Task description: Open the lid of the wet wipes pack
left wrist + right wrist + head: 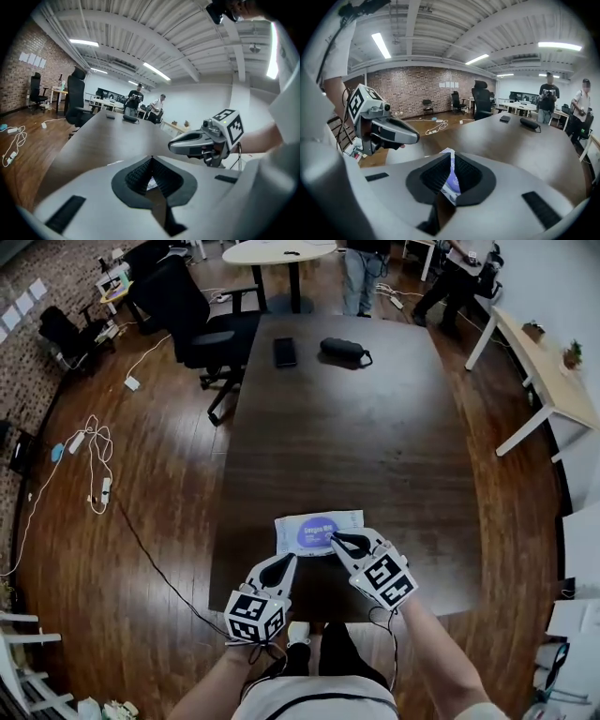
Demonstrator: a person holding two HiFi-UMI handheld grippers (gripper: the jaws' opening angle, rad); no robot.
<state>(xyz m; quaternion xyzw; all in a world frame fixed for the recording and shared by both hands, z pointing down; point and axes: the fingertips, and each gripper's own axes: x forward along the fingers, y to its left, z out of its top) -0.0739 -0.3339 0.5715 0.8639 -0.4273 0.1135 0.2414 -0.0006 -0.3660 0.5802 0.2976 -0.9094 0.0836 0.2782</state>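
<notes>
- the wet wipes pack lies flat on the dark bench, near the bench's bottom edge in the head view, just below the frame's centre; it is white with a purple oval on top.
- the right gripper comes in from the lower right of the head view, and its tips lie over the right part of the pack.
- in the right gripper view the jaws are pressed together at the tips; the white and purple pack shows through the narrow gap behind them and just past the tips. whether the tips touch the pack cannot be told.
- the left gripper sits at the lower left of the pack, its tip near the pack's lower left corner.
- in the left gripper view its jaws also meet at the tips, with nothing gripped; a small bit of white shows through the gap behind them.
- each gripper shows in the other's view: the right gripper at the right of the left gripper view, the left gripper at the left of the right gripper view.
- near the bench's top edge in the head view lie a flat black device and a black pouch, well apart from the pack.
- a black office chair stands at the upper left.
</notes>
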